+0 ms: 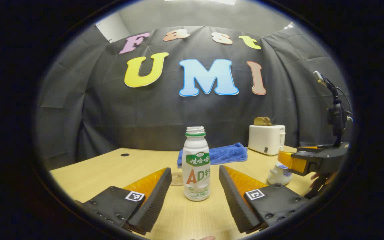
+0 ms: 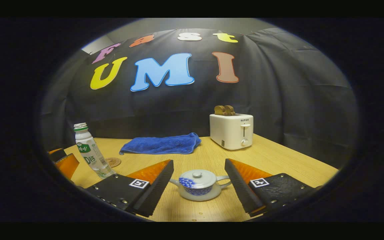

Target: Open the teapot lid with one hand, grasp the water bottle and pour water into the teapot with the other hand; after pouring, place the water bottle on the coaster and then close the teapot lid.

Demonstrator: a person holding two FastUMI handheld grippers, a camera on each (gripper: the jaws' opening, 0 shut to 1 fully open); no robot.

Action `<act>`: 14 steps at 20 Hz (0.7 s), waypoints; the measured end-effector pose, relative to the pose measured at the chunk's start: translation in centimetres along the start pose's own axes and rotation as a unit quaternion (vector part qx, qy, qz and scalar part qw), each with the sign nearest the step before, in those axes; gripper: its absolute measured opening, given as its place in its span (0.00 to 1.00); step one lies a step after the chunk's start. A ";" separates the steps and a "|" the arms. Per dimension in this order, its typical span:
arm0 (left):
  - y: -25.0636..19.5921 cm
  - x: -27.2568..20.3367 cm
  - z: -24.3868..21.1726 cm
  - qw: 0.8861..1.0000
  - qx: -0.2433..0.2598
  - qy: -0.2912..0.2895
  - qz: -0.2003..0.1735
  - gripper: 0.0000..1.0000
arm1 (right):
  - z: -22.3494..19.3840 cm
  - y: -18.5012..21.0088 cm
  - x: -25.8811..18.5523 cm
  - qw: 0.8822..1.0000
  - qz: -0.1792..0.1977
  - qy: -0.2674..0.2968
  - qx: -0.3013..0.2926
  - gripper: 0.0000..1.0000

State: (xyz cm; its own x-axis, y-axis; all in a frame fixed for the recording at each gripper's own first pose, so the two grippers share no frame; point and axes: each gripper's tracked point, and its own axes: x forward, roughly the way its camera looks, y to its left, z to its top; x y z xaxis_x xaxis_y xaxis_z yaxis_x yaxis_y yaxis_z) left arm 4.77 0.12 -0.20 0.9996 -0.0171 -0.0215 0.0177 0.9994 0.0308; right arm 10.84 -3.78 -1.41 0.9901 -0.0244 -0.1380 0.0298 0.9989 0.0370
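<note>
In the left gripper view a white, capless water bottle (image 1: 196,163) with a green label stands upright on the table, between the spread fingers of my open left gripper (image 1: 195,173), untouched. The round coaster (image 1: 177,179) lies just behind the bottle to its left. In the right gripper view a small white-and-blue teapot (image 2: 199,185) with its lid (image 2: 197,177) on sits between the fingers of my open right gripper (image 2: 199,173), apart from both. The bottle (image 2: 90,151) and coaster (image 2: 113,162) appear at that view's left. The right gripper (image 1: 287,159) hovers over the teapot (image 1: 279,174).
A folded blue towel (image 1: 217,154) lies at the back of the wooden table (image 1: 105,170). A white toaster (image 1: 266,139) holding bread stands at the back right. The towel (image 2: 162,144) and toaster (image 2: 231,130) lie beyond the teapot. A person's hand (image 1: 322,178) holds the right gripper.
</note>
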 end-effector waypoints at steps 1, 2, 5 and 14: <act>0.0 0.1 -0.1 1.000 0.001 0.001 -0.001 0.94 | 0.1 0.0 0.3 1.000 -0.002 -0.001 -0.003 0.90; 0.0 0.2 -0.3 1.000 0.002 0.003 -0.001 0.88 | -0.3 -0.1 0.7 1.000 -0.004 0.003 -0.006 0.84; -0.1 0.2 -0.3 1.000 -0.002 0.006 -0.006 0.92 | -1.5 0.1 1.4 0.999 -0.005 0.033 -0.016 0.63; -0.1 0.1 0.3 1.000 0.006 -0.003 -0.008 0.94 | -1.6 0.4 1.6 0.998 0.004 0.035 -0.061 0.01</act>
State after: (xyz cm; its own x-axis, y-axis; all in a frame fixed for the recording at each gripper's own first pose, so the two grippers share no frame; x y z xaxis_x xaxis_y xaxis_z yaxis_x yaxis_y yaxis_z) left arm 4.85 0.00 0.09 0.9993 -0.0335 -0.0154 0.0341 0.9985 0.0419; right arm 12.20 -3.39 -3.16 0.9780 -0.0172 -0.2079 0.0002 0.9967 -0.0813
